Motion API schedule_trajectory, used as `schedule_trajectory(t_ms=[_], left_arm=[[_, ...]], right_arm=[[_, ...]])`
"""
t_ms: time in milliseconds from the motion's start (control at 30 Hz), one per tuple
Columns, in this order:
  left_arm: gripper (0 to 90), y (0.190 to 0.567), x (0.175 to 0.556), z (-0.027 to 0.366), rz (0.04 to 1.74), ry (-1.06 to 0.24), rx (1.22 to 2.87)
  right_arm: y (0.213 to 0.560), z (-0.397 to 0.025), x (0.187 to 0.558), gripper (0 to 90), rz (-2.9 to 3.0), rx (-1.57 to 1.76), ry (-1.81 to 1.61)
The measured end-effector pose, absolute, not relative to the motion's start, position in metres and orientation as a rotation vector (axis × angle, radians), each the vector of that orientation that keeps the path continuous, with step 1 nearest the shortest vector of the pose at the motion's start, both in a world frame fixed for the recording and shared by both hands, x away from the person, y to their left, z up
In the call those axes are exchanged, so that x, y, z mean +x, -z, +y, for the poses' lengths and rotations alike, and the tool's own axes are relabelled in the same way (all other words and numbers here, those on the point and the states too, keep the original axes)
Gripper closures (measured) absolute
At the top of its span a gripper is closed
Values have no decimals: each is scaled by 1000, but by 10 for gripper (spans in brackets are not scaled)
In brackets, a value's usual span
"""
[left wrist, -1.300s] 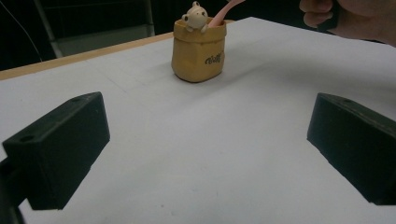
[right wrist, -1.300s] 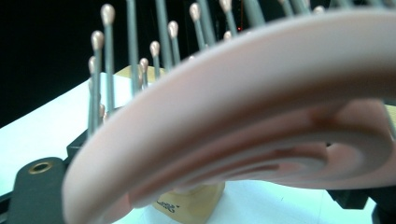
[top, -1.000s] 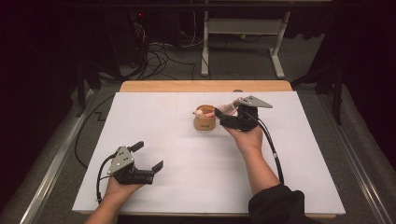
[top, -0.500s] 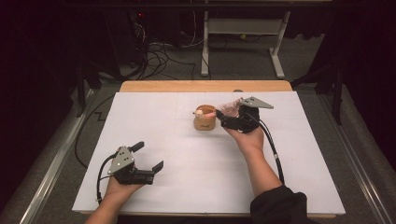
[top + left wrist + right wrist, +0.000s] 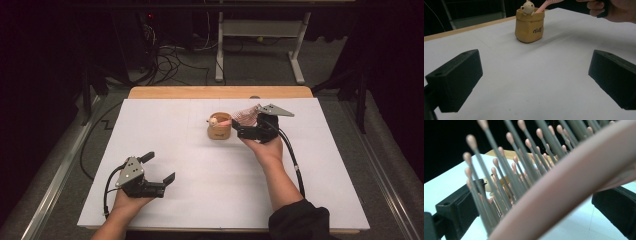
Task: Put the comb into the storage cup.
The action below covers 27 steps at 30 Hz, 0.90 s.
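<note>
The pink hairbrush [image 5: 243,117] stood handle-down in the small tan cup [image 5: 219,129] near the far middle of the white table [image 5: 200,200], its bristled head leaning out to the right over the rim. That lean seemed to explain the hold: the right gripper [image 5: 240,131] was at the head end, just right of the cup, probably so the handle could go into or come out of the cup. In the right gripper view the brush frame [image 5: 574,185] and its ball-tipped bristles [image 5: 499,170] ran across between the two black jaws, which stood fairly wide on either side; whether they actually pinched the brush could not be told from these views. The cup, shaped like a little sack with writing on its front and a small bear figure [image 5: 527,6] on its rim, sat upright on the table in the left gripper view, with the brush handle [image 5: 544,6] slanting out of it. The left gripper [image 5: 162,170] lay well apart at the near left, held low over the table with its jaws wide apart and nothing between them, likely just waiting. Nothing else stood on the table near the cup, so the way looked free; the light cup itself might tip if the brush dragged on its rim. Beyond the far edge were cables [image 5: 165,55] and a white stand [image 5: 260,40] on the floor.
</note>
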<state>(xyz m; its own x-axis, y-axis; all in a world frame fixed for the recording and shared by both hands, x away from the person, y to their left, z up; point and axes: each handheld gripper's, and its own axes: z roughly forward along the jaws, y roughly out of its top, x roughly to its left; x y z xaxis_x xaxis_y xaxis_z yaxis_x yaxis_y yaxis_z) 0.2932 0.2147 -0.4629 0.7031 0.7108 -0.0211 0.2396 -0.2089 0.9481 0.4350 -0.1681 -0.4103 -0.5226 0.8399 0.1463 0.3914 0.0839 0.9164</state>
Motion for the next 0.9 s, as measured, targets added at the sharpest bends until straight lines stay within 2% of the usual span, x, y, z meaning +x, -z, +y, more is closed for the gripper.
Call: schedule_trajectory(t_ms=[567, 900], left_arm=[[0, 464, 295, 216, 769, -506, 1774], [0, 465, 296, 218, 774, -507, 1772]], right_arm=[[405, -170, 425, 2, 1956, 1168, -1414], [415, -176, 413, 2, 1973, 1156, -1401]])
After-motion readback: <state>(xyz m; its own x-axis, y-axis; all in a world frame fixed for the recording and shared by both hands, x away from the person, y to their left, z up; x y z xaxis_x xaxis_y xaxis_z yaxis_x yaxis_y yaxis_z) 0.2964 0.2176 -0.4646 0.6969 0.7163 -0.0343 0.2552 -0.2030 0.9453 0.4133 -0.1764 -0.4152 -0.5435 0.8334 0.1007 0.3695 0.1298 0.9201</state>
